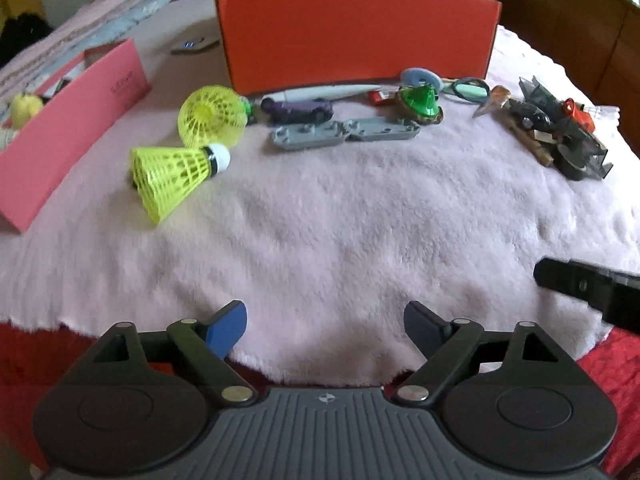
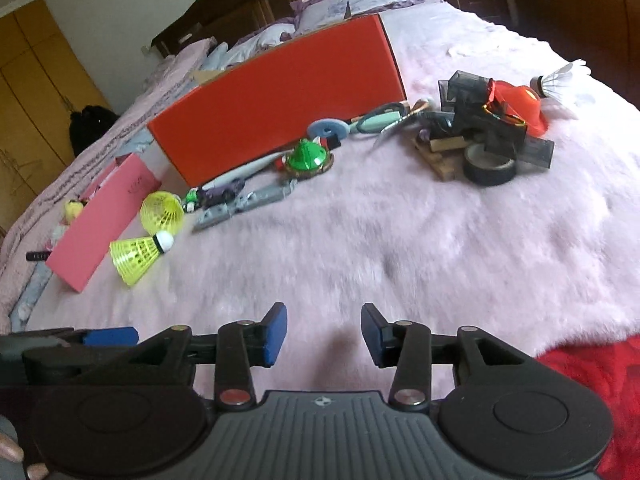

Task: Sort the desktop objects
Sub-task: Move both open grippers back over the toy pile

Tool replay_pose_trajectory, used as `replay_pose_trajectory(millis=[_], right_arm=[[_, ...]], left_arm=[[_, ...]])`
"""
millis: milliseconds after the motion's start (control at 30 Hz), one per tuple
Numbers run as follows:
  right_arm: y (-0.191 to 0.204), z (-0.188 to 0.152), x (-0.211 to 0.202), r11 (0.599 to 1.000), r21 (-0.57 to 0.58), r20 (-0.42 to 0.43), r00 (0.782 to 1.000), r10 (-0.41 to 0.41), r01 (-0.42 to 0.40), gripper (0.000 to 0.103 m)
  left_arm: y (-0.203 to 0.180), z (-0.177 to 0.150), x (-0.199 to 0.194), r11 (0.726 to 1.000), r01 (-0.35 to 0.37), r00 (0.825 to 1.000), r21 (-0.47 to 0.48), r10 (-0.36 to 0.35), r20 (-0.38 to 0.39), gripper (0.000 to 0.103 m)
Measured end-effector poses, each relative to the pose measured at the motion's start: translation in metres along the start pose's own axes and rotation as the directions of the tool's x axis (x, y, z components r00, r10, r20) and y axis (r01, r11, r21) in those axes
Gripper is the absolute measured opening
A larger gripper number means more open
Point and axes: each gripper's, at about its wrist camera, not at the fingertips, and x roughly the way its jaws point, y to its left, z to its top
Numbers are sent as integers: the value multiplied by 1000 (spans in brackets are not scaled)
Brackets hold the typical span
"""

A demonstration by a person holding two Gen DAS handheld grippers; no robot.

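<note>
Clutter lies in a ragged row along the far side of a pink fleece (image 1: pixel 340 220), well ahead of both grippers and touched by neither. At the left end two yellow shuttlecocks sit close together: the near shuttlecock (image 1: pixel 172 176) lies on its side with its long axis running across the view, white cork toward the right and skirt toward the pink box (image 1: pixel 68 128); the far shuttlecock (image 1: pixel 212 116) shows its open skirt. Right of them come a purple car (image 1: pixel 298 110), a grey strip (image 1: pixel 344 134) and a green top (image 1: pixel 422 104), all just before the orange box (image 1: pixel 356 36). Farther right lies a dark heap (image 2: pixel 488 136) with a tape roll (image 2: pixel 490 166) in front and a white shuttlecock (image 2: pixel 560 80) behind. The left gripper (image 1: pixel 324 330) stands wide open and empty over the near edge of the fleece; the near shuttlecock is ahead and to its left, which probably makes that the left hand's nearest pick. The right gripper (image 2: pixel 324 334) is partly open, with nothing between its pads; the heap lies ahead and to its right, so it is likely the better arm for that end. The two grippers hang side by side, the left one's blue pad (image 2: pixel 110 336) showing at the right camera's left edge.
</note>
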Motion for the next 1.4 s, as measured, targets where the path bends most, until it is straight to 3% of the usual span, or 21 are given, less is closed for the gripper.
replay_pose_trajectory(millis=[433,700,933,1400], right_arm=[[10,8,-14,1000,-21,40,999,-2,3,45],[-6,28,-19,999,-16,102,994,-43,45,45],[-30,66,-18,995,-14,164,982,-93,97,45],[-59,89,-7,993,4,196,973,-119,120,45]], left_arm=[[8,7,-12,998,-50,998,-38,51,27,90],[7,14,-9,998,-56,998,-35,57,28,90],[-16,44,2,1000,-18,999,15,17,47,90],[-59,74,13,999,11,997,53,-15,73,91]])
